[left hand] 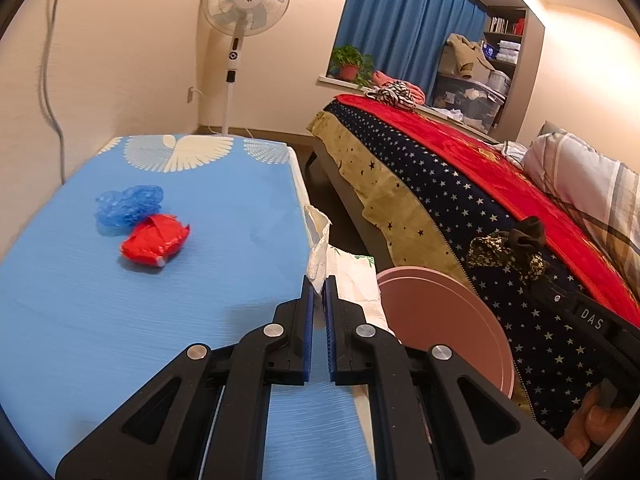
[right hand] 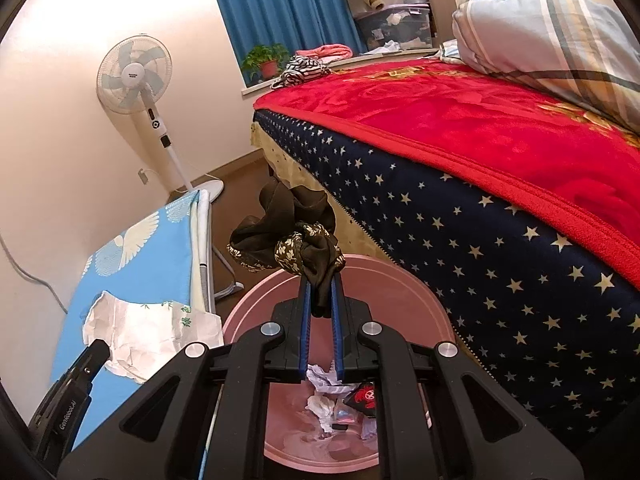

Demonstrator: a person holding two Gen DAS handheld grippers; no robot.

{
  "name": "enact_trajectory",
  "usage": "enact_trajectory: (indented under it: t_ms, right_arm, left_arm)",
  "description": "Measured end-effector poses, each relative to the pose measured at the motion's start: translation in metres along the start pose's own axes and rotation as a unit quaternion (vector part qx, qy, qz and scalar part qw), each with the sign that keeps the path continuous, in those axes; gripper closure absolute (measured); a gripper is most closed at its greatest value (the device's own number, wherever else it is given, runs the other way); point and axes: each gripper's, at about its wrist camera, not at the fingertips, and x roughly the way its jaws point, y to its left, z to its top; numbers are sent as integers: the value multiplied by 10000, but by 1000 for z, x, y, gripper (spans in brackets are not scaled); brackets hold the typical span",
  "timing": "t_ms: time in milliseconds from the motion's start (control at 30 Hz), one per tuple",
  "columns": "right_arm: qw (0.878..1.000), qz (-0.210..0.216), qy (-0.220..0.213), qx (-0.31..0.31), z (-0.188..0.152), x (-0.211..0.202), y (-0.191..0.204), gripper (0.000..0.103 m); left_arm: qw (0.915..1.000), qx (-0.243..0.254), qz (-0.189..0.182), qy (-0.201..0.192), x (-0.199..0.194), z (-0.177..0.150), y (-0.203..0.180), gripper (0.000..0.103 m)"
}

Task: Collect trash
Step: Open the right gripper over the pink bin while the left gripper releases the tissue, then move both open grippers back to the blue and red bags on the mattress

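Observation:
My left gripper (left hand: 319, 280) is shut on a crumpled white paper wrapper (left hand: 320, 236) at the right edge of the blue table (left hand: 160, 312); the wrapper also shows in the right wrist view (right hand: 140, 328). A blue plastic wad (left hand: 128, 204) and a red wrapper (left hand: 156, 240) lie on the table to the left. My right gripper (right hand: 320, 276) is shut on a dark olive patterned cloth (right hand: 288, 236), held above the pink bin (right hand: 400, 288), which holds crumpled paper trash (right hand: 332, 392). The cloth (left hand: 508, 252) and bin (left hand: 440, 320) also show in the left wrist view.
A bed with a red blanket (right hand: 480, 128) and star-patterned side (right hand: 500, 256) stands right of the bin. A standing fan (left hand: 244, 0) is by the far wall. A potted plant (left hand: 350, 62) sits on the windowsill. A narrow floor strip runs between table and bed.

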Motion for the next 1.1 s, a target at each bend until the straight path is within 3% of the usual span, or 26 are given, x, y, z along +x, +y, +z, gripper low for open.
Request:
enact_trajectory:
  t_ms: [233, 333, 400, 433, 467, 800, 1100]
  right_arm:
    - [9999, -150, 30, 63, 1, 4, -10, 93]
    - [9995, -292, 68, 109, 1, 6, -16, 85]
    - [9990, -406, 112, 172, 0, 8, -21, 64]
    - [9987, -447, 103, 214, 0, 8, -23, 52]
    - [9986, -472, 94, 240, -1, 8, -25, 49]
    - [9994, -310, 136, 3, -7, 12, -10, 48]
    - [9992, 181, 155, -330, -18, 16, 30, 48]
  left_arm:
    - [9997, 82, -174, 155, 14, -3, -18, 98]
    - [9983, 61, -428, 385, 26, -6, -25, 97]
    - [9966, 30, -625, 534, 32, -9, -29, 90]
    - [9962, 17, -657, 569, 34, -10, -30, 80]
    - [9961, 3, -657, 590, 35, -11, -30, 74]
    - [9978, -116, -400, 507, 29, -12, -8, 74]
    - [9988, -406, 74, 251, 16, -7, 43, 74]
